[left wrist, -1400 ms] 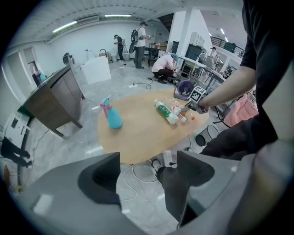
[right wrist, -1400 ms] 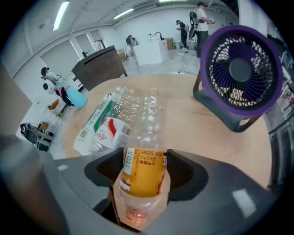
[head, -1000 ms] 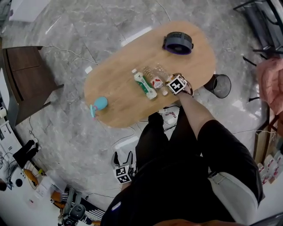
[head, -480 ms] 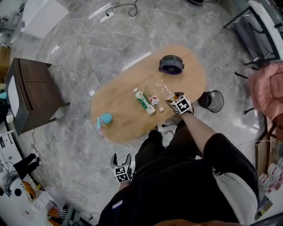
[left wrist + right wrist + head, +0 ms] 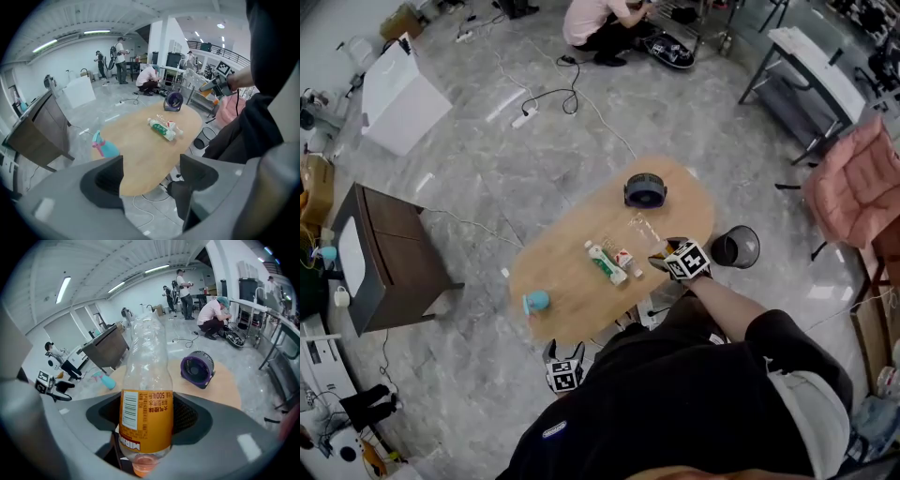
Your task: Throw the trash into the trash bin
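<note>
The right gripper [image 5: 146,417] clamps an empty orange-labelled bottle [image 5: 143,352] across its label at the table [image 5: 572,286] edge beside the trash bin [image 5: 734,247]. Light, thin-walled and likely crushable, it suits this mid-body hold. The left gripper [image 5: 152,180] hangs with its jaws apart, holding nothing.

Overhead, the right gripper [image 5: 660,255] hides much of its bottle [image 5: 643,228].

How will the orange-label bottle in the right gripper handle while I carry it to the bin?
The orange-label bottle looks clear and empty, so it is probably light. Its ribbed walls look thin and may dent under the jaws. The jaws close on the glossy label, so it could slip if the grip eases.
</note>
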Demonstrator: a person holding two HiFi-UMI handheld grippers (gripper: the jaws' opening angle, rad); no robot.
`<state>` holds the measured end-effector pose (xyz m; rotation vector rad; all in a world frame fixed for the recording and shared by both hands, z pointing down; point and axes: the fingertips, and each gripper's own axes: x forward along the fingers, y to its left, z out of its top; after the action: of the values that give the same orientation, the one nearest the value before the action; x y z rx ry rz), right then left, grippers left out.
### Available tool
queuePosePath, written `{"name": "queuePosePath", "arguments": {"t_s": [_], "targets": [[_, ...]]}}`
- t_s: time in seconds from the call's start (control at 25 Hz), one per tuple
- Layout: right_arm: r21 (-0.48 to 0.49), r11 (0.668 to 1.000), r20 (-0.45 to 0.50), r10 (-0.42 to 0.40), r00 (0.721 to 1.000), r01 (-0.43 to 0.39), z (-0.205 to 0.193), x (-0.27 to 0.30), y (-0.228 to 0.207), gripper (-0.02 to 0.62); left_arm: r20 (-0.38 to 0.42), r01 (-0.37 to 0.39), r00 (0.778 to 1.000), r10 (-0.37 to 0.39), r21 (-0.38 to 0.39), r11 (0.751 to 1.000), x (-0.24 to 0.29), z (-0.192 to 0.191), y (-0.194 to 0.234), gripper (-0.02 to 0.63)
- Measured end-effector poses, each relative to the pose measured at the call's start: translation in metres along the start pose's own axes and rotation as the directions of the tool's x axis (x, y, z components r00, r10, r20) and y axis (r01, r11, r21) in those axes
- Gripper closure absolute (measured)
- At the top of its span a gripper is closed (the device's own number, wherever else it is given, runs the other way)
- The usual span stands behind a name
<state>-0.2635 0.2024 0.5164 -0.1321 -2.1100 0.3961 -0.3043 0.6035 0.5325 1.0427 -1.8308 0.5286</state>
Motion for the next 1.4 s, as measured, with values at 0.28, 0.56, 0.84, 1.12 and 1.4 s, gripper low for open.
{"name": "queuePosePath", "arguments": {"t_s": [0.28, 0.56, 0.84, 1.12, 1.4], "targets": [[0.037, 0.999, 0.084, -0.032, 0.996, 0.029, 0.011, -0.067, 0.020, 0.268, -0.036, 0.088, 0.996, -0.086, 0.050, 0.995, 0.037, 0.005, 0.001, 0.215], [0.070, 0.992, 0.154, -0.111, 0.982, 0.101, 0.010, -0.134, 0.038, 0.268, 0.081, 0.174, 0.980, -0.182, 0.104, 0.979, 0.036, 0.076, -0.010, 0.219], [0.140, 0.975, 0.203, -0.200, 0.959, 0.173, -0.014, -0.182, 0.021, 0.268, 0.089, 0.193, 0.974, -0.206, 0.140, 0.971, 0.048, 0.108, -0.019, 0.219], [0.251, 0.951, 0.262, -0.245, 0.933, 0.179, -0.048, -0.209, -0.034, 0.267, 0.050, 0.185, 0.979, -0.200, 0.215, 0.959, 0.056, 0.134, -0.064, 0.219], [0.317, 0.939, 0.326, -0.237, 0.915, 0.131, -0.086, -0.246, -0.106, 0.267, 0.104, 0.085, 0.988, -0.112, 0.234, 0.968, 0.063, 0.203, -0.129, 0.221]]}}
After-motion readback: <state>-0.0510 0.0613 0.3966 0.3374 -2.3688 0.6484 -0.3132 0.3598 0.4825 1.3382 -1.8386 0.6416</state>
